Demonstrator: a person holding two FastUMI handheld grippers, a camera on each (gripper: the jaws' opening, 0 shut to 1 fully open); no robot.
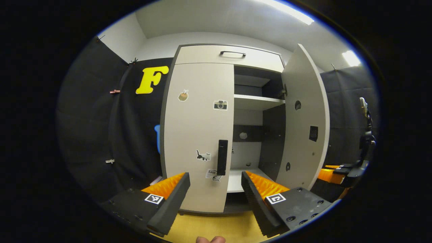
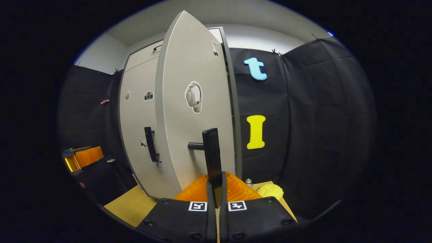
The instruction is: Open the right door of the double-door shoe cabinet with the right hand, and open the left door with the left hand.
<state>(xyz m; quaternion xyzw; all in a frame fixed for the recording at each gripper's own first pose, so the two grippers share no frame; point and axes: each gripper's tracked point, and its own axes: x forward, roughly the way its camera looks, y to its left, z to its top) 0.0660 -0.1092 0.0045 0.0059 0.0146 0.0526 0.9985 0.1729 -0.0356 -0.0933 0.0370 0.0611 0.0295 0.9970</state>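
Left gripper point(image 1: 216, 195): spread wide, holding nothing, aimed at the closed left door point(image 1: 199, 135).
Left handle point(image 1: 222, 157): dead ahead at 12 o'clock, just above the gap between the fingers, apart from both; long axis vertical.
Right gripper point(image 2: 216, 189): clamped on the lower end of the right handle point(image 2: 212, 152), fingers pressed to either side of the upright bar.
Right door point(image 2: 194, 111): swung out from the cabinet point(image 1: 229, 55), shelves point(image 1: 258, 101) exposed at 1 o'clock in the left gripper view.
Nearer hand for the remaining door: left, judged.
Next move: likely straight forward, jaws astride the bar.
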